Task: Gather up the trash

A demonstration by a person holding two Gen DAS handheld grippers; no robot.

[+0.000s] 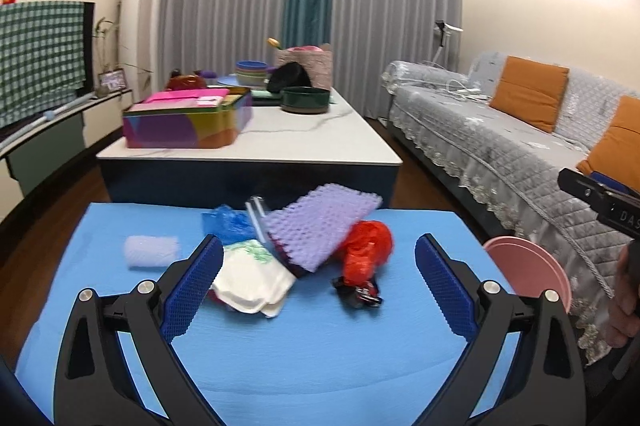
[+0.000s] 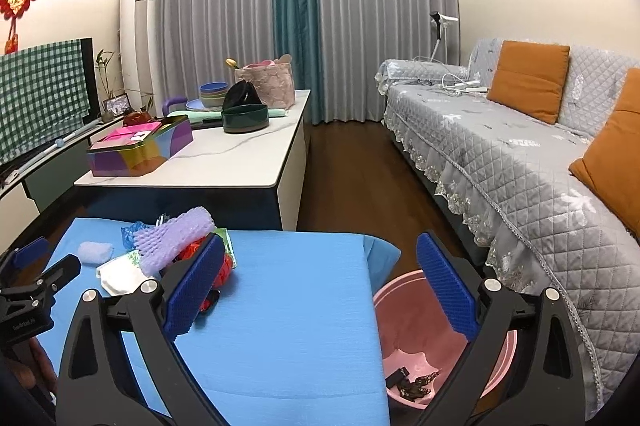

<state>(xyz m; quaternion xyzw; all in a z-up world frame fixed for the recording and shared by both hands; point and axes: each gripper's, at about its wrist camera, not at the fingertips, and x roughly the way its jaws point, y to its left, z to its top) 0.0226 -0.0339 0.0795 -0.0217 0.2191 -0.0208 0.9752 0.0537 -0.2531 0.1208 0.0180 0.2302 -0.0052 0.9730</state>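
A heap of trash lies on the blue-covered table [image 1: 280, 346]: a purple foam net [image 1: 320, 222], a red plastic bag [image 1: 366, 254], a white paper wrapper [image 1: 252, 280], a blue crumpled bag [image 1: 226, 222] and a white foam roll [image 1: 152, 251]. My left gripper [image 1: 320, 286] is open and empty, just short of the heap. My right gripper [image 2: 320, 290] is open and empty, over the table's right edge and the pink bin [image 2: 404, 322], which holds a few dark scraps [image 2: 412, 382]. The heap shows at the left in the right wrist view [image 2: 172, 246].
A white coffee table [image 1: 280, 142] with a colourful tin box [image 1: 188, 122], bowls and a basket stands behind. A grey sofa [image 2: 500, 154] with orange cushions runs along the right. The pink bin [image 1: 528, 270] sits on the floor between table and sofa.
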